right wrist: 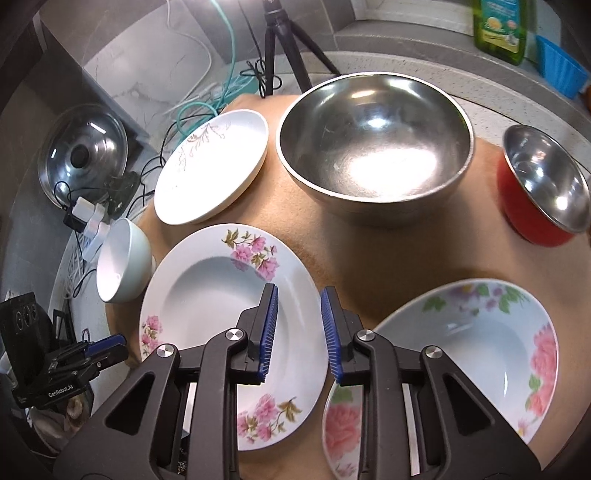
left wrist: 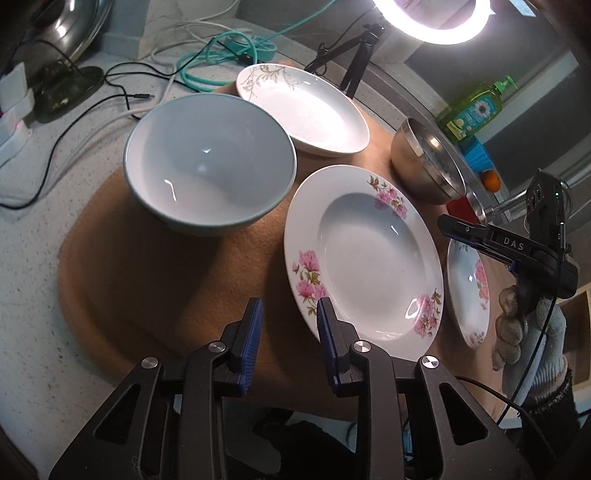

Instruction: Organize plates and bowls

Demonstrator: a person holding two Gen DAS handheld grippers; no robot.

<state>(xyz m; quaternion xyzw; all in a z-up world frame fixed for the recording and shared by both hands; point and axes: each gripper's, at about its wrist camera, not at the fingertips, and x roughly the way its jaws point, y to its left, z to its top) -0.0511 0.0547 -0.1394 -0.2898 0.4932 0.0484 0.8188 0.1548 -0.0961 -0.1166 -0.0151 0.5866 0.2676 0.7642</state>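
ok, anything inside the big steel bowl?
Nothing visible: the steel bowl shows only bare shiny metal and glare from the lamp in the right wrist view. The near inner wall below its rim is hidden from this angle. It sits on the brown mat.

Peony plate (left wrist: 469, 291): far rim hidden behind the right gripper (left wrist: 448, 225) in the left wrist view; near rim covered by the gripper's arms in the right wrist view.
Red bowl (left wrist: 461, 208): only a sliver shows behind the steel bowl (left wrist: 424, 162).
Soap bottle (right wrist: 500, 26): top cut off by the upper edge; label too blurred to read.
Ring light (left wrist: 432, 18): upper half out of frame.
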